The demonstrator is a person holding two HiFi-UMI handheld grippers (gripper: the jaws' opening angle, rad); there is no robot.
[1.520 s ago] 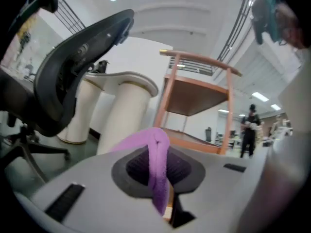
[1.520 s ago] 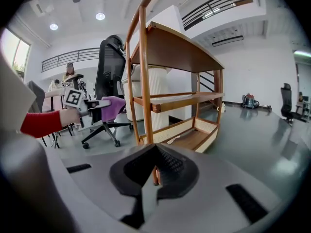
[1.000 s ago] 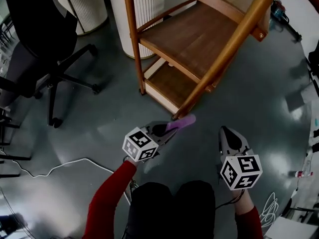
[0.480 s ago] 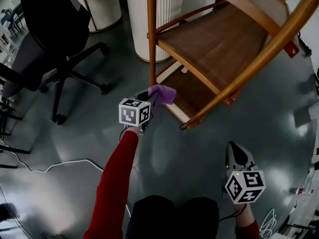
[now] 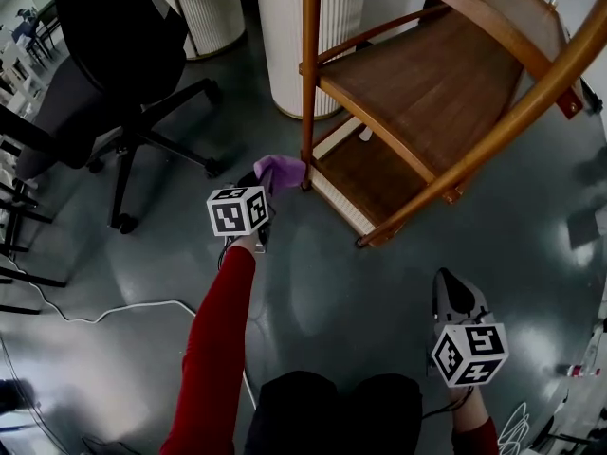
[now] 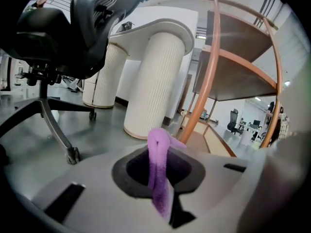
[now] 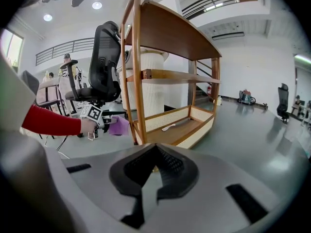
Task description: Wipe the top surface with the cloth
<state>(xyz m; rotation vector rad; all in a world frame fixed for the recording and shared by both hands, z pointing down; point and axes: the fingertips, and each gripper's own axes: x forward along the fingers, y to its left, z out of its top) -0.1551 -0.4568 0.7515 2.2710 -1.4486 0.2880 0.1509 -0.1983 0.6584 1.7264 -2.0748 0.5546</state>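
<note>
Beside the shelf leg (image 5: 308, 74), the cloth (image 5: 280, 171) is clamped by the left gripper (image 5: 260, 180) — the right gripper (image 5: 448, 281) is closed, empty.

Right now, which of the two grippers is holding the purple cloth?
The left gripper: the purple cloth is pinched between its fingers, beside the wooden rack. The right gripper holds nothing.

Red sleeves (image 5: 213, 339); grey left gripper (image 5: 260, 178), right gripper (image 5: 453, 279) with black-and-white marker cubes (image 5: 237, 210)
</note>
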